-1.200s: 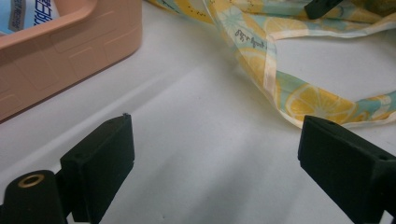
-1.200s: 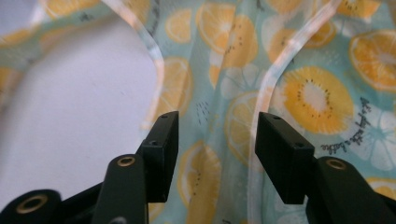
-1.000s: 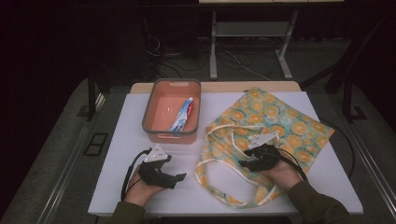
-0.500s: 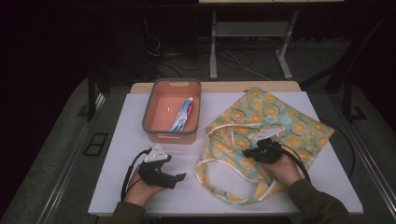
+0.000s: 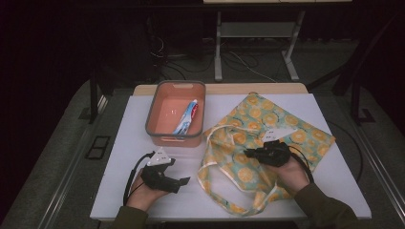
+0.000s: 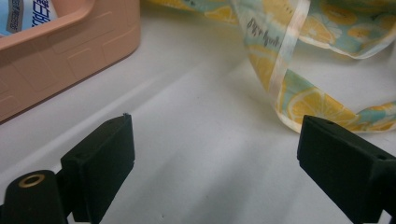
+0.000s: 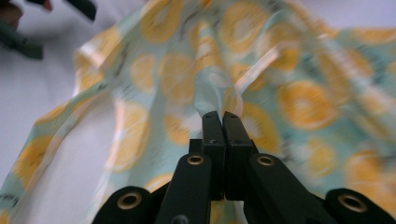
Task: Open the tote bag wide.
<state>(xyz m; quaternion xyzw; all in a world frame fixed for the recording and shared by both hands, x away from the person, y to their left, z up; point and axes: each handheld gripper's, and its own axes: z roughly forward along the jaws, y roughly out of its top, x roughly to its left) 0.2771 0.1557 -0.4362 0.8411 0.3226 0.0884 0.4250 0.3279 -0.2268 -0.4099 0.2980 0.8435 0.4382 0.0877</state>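
Observation:
A cloth bag (image 5: 267, 119) printed with orange slices lies on the right half of the white table, its long handles (image 5: 215, 181) looped toward the front. My right gripper (image 5: 248, 153) is shut on a fold of the bag's cloth. In the right gripper view the jaws (image 7: 223, 115) meet with the fabric (image 7: 299, 98) pinched at their tips and pulled up into a ridge. My left gripper (image 5: 184, 183) rests at the front left with its jaws wide apart. Bare table shows between its fingers in the left gripper view (image 6: 212, 154), and a bag handle (image 6: 285, 56) lies just ahead.
A salmon-coloured bin (image 5: 175, 138) stands at the back left of the table, next to the bag, with a toothpaste tube (image 5: 186, 117) inside. The bin's wall (image 6: 70, 51) is close to the left gripper. A metal stand (image 5: 253, 43) and cables are on the floor beyond.
The right gripper's jaws have closed on the bag's cloth, and the hand has risen a little with the fold. The left hand has stayed in place.

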